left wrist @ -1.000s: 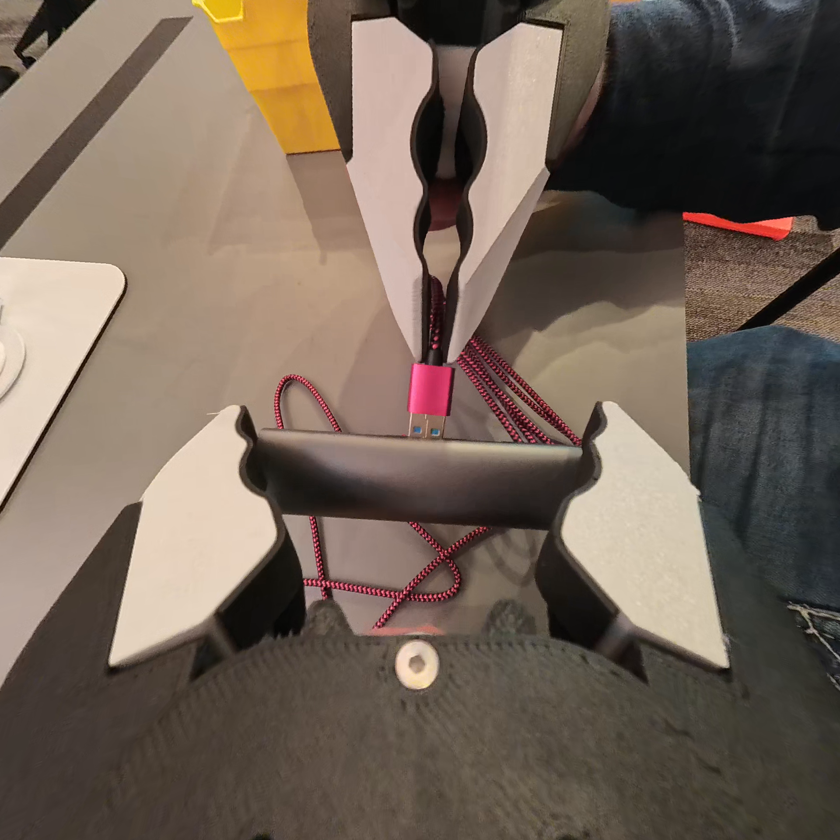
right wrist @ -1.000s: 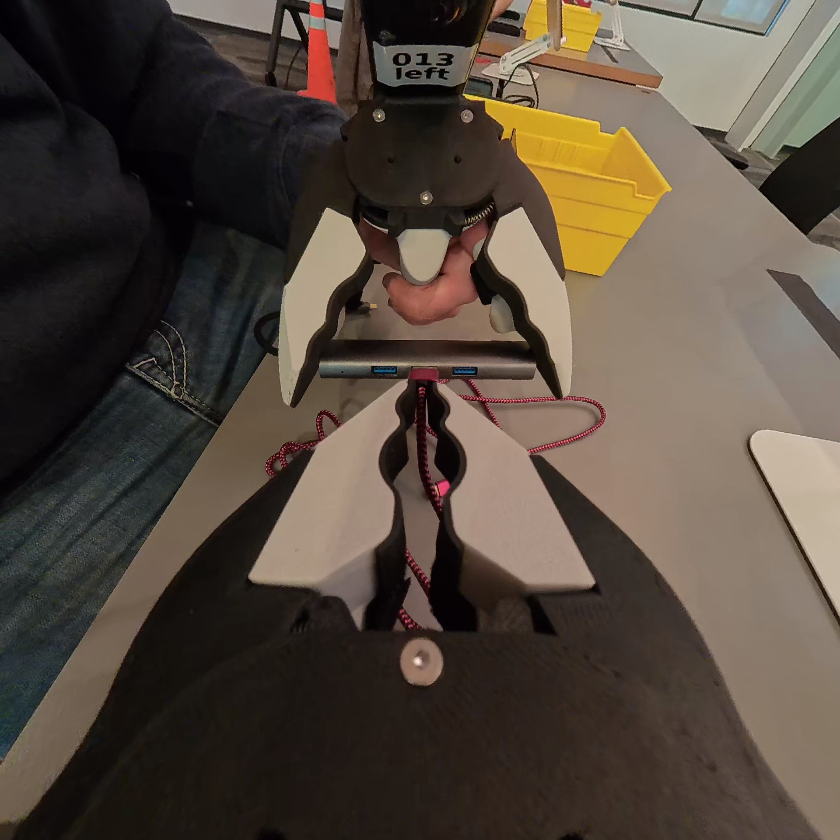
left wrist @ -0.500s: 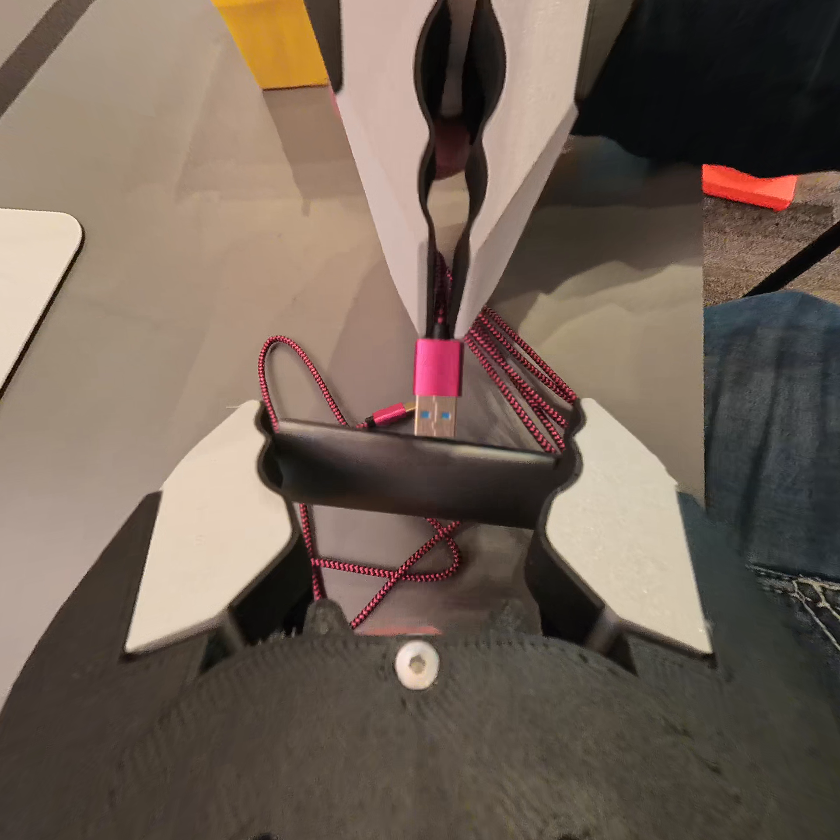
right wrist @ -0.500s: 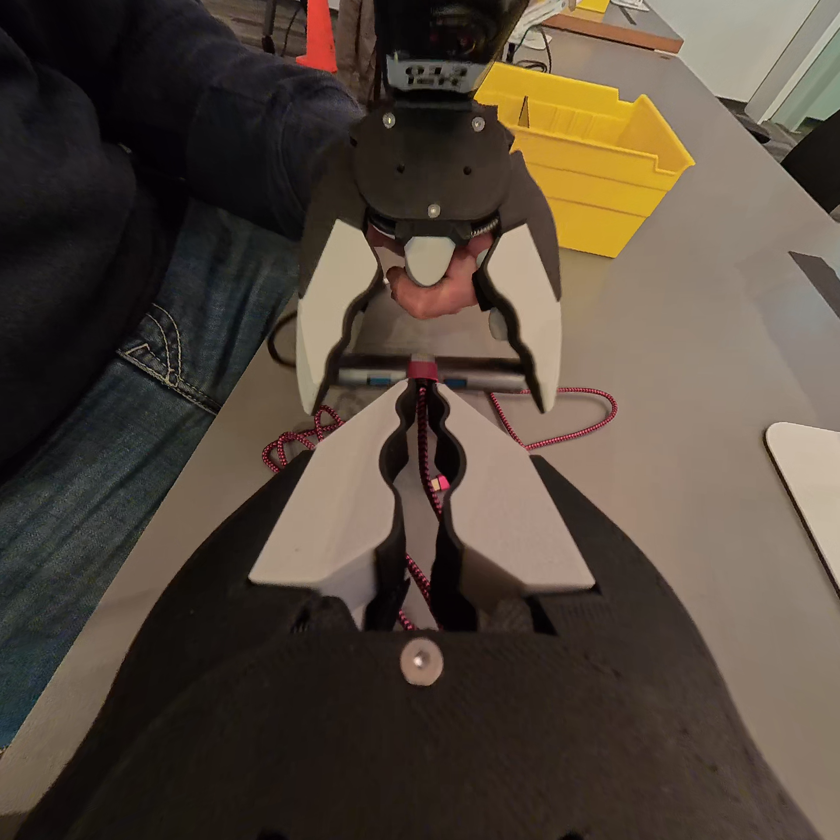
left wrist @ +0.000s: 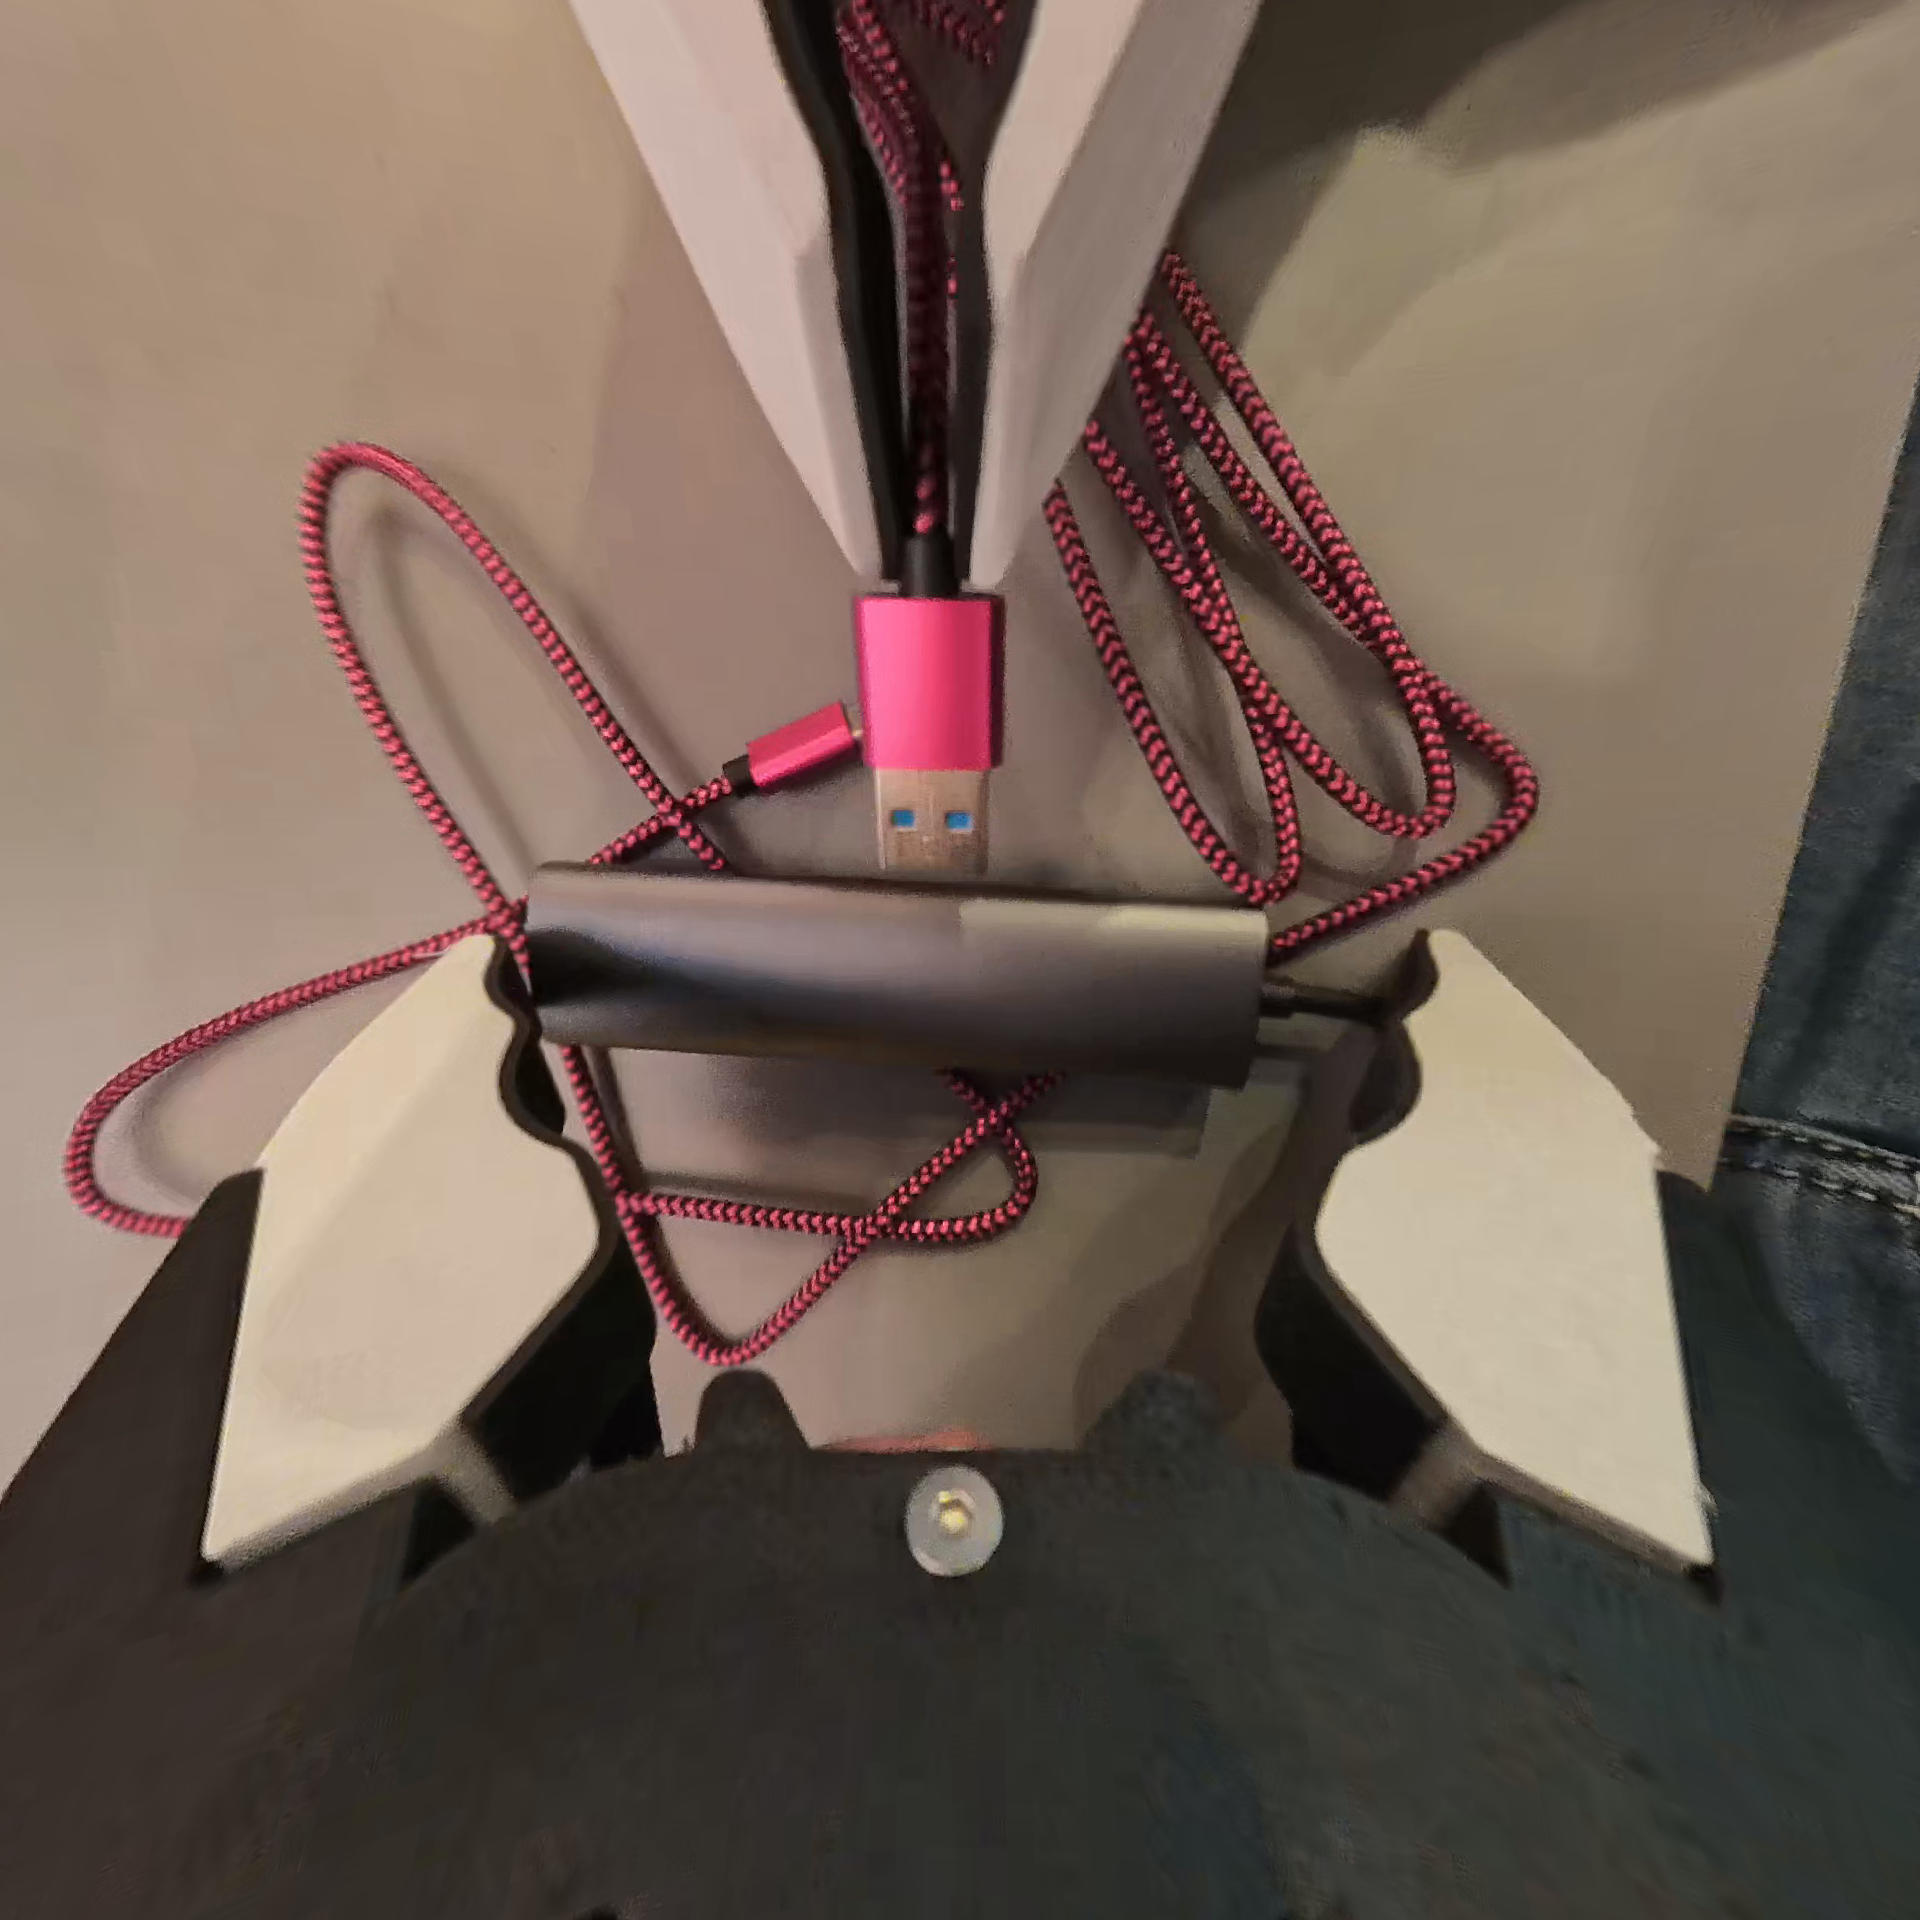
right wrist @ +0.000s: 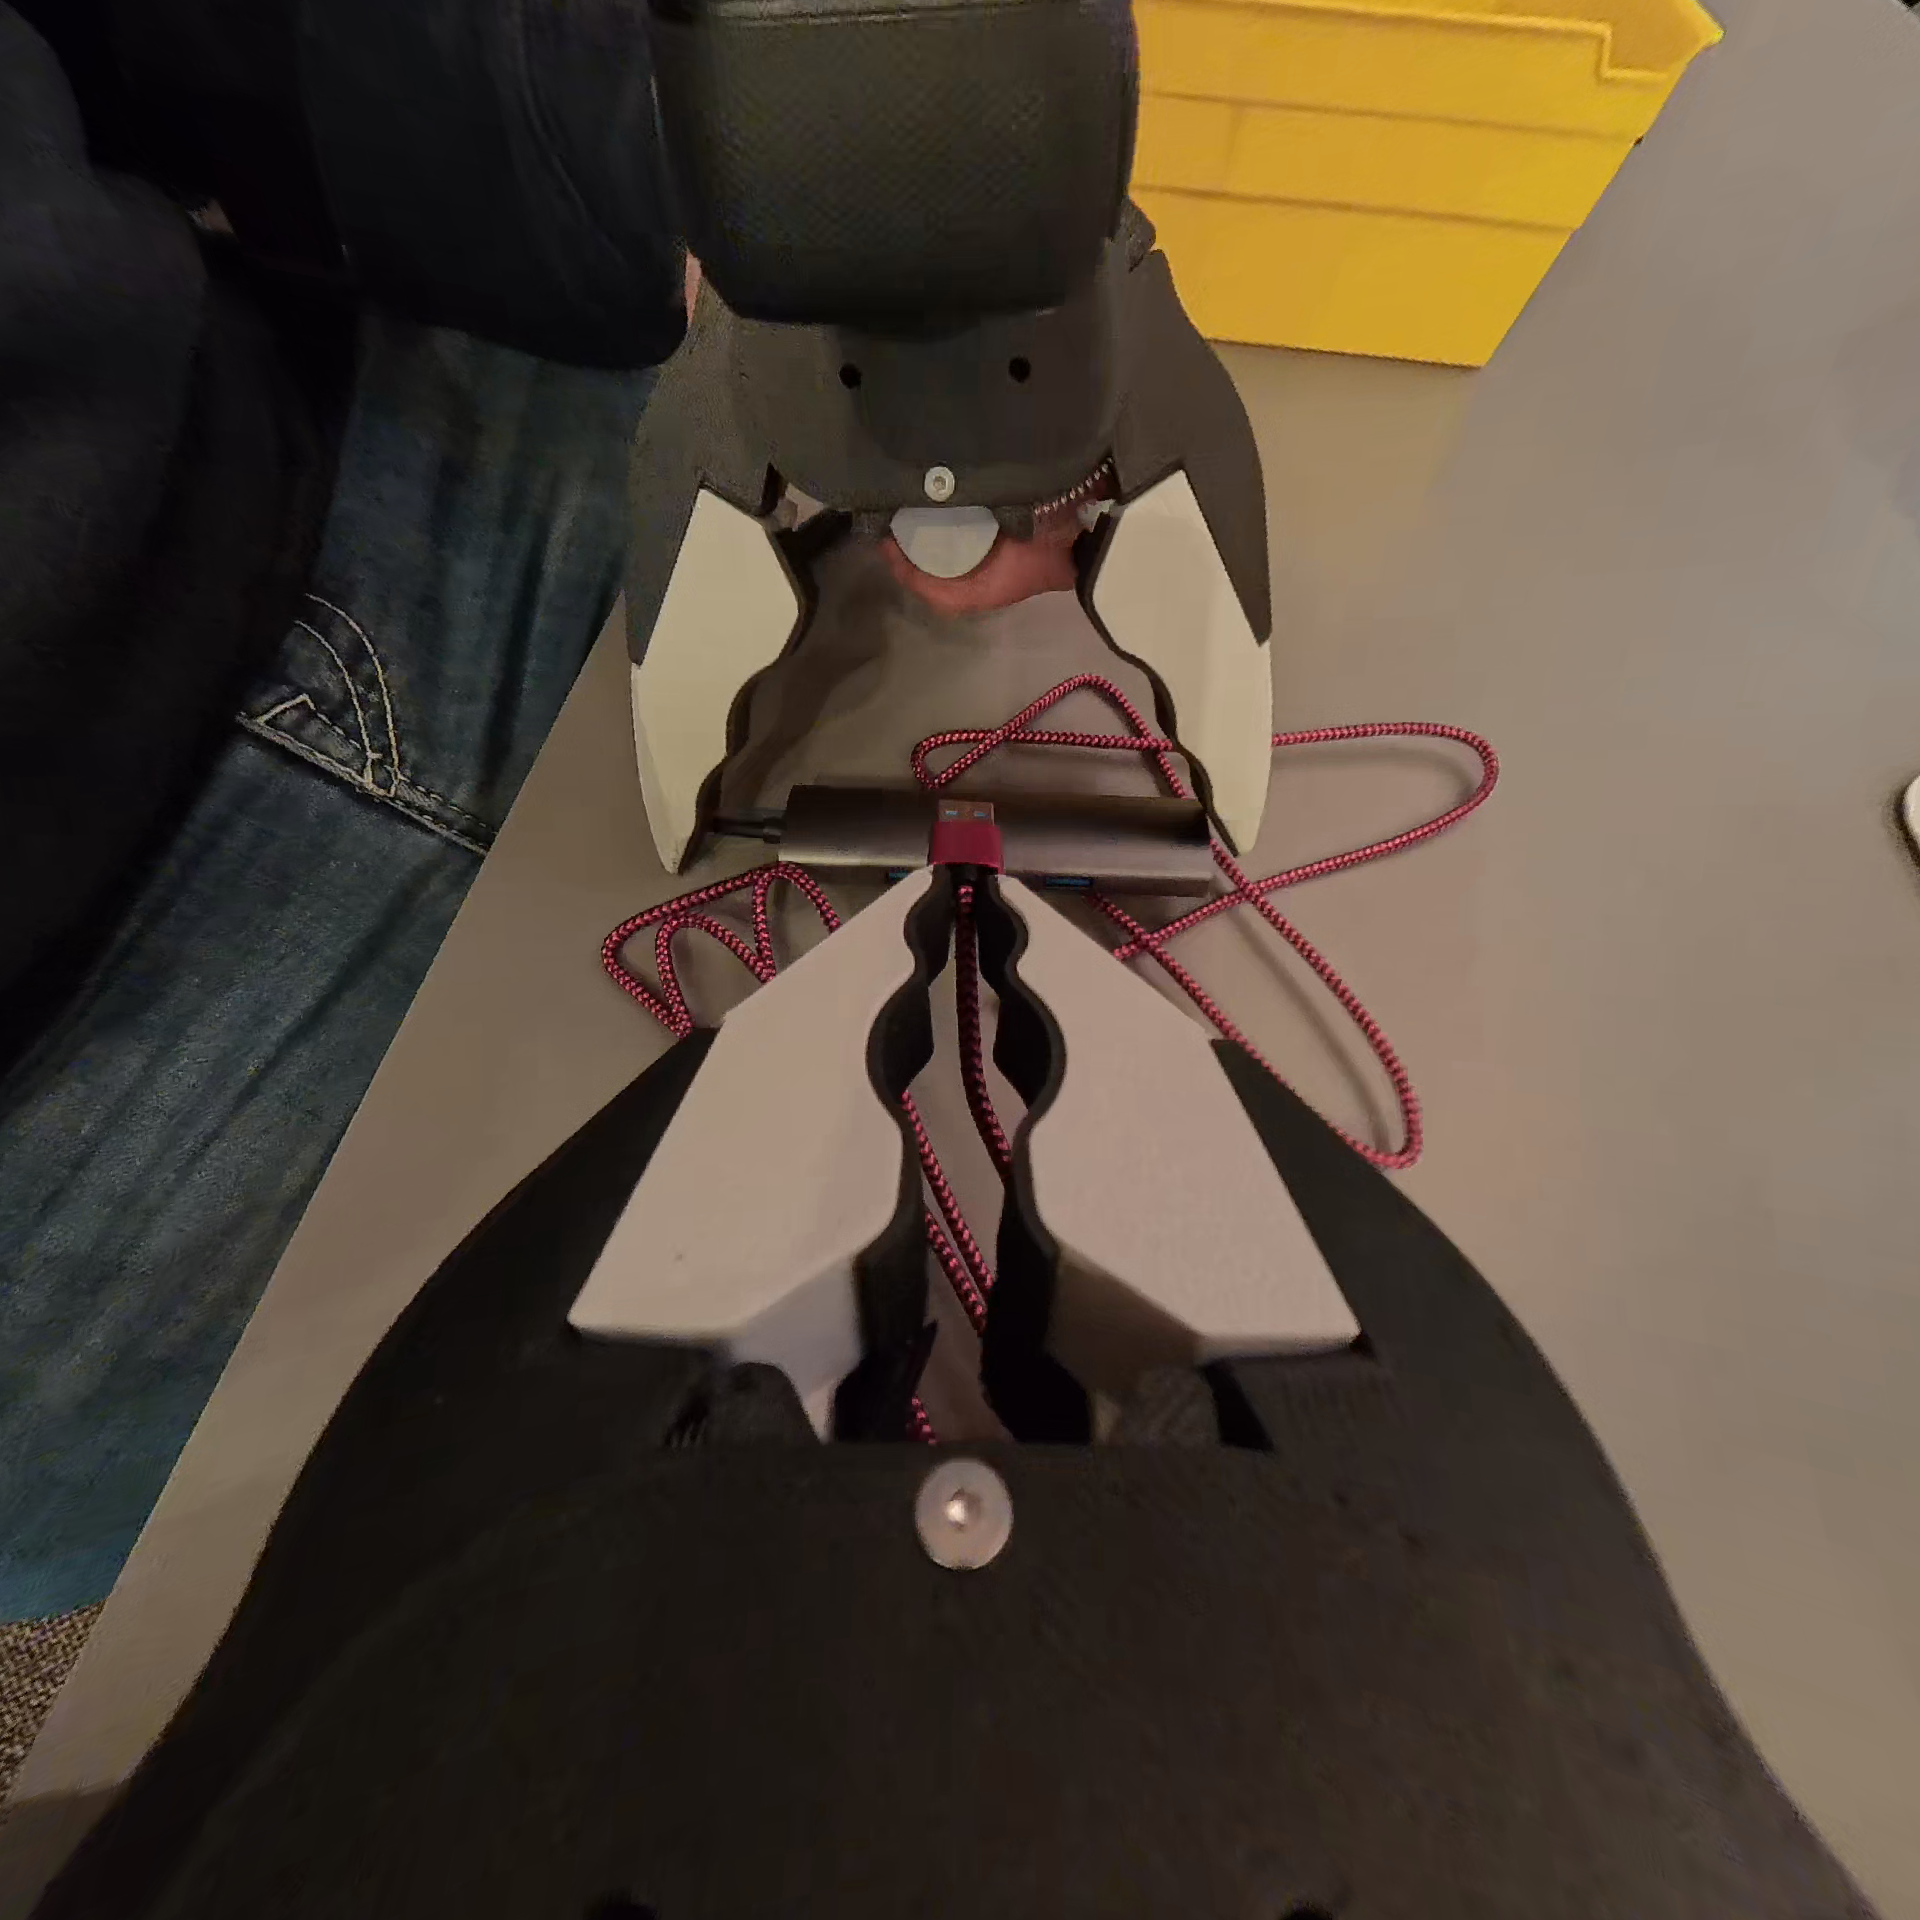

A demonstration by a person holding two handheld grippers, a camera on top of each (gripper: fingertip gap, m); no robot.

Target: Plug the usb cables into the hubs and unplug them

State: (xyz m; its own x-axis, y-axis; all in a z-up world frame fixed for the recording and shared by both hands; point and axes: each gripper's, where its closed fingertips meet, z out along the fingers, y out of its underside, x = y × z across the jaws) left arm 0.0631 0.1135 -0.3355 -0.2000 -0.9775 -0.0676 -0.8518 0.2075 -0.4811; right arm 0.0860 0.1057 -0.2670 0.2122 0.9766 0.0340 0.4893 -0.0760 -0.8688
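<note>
Wrist cameras face each other, close, steep down — both share hub (left wrist: 894,977) (right wrist: 997,831).

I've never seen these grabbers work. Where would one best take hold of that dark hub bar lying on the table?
Probably across its two short ends, coming from the plain long side. The hub is a slim bar with ports along the other long edge, where the USB plug points. The left gripper straddles it this way.

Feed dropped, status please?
Left gripper open around hub. Right gripper shut on pink cable, plug out. Loose cable surrounds hub.

Pink USB plug (left wrist: 928,717) unplugged — above grey hub (left wrist: 894,971).
</note>
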